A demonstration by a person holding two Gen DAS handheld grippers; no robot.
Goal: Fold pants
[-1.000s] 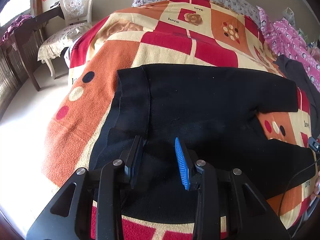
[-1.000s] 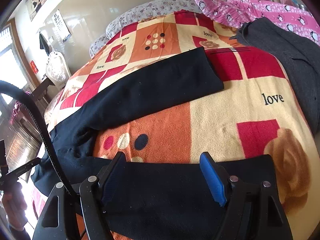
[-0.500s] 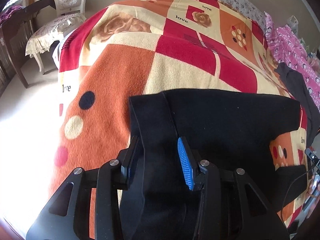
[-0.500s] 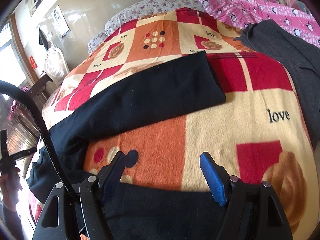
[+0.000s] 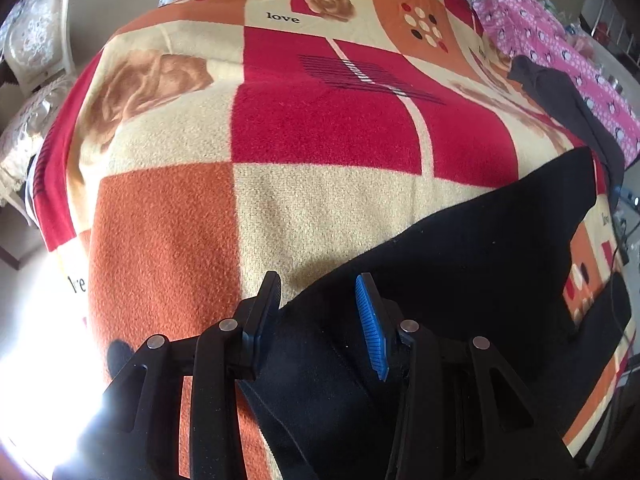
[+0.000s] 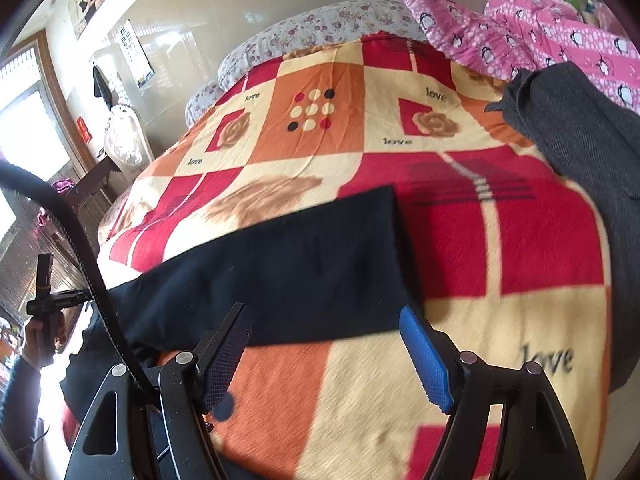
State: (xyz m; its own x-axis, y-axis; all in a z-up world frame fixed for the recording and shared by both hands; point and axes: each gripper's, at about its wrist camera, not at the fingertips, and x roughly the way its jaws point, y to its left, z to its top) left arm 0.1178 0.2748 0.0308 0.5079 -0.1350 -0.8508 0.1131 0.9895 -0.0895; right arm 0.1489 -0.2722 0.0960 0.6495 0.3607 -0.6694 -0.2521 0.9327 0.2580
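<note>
You've got one pair of black pants [image 5: 460, 264], one patchwork blanket [image 5: 320, 120], one grey garment [image 6: 580, 132], one pink penguin quilt [image 6: 540, 36], two grippers: left [image 5: 318, 300], right [image 6: 324, 340].

Each black plastic two-finger gripper, left [image 5: 318, 306] and right [image 6: 326, 354], has one black cross-hatched pad [image 6: 226, 360] and one blue ribbed pad [image 5: 372, 326], silver screw heads [image 5: 409, 325] (round, at the linkage pivots), and a black ribbed cable [image 6: 76, 232] curving at the right gripper's left.
</note>
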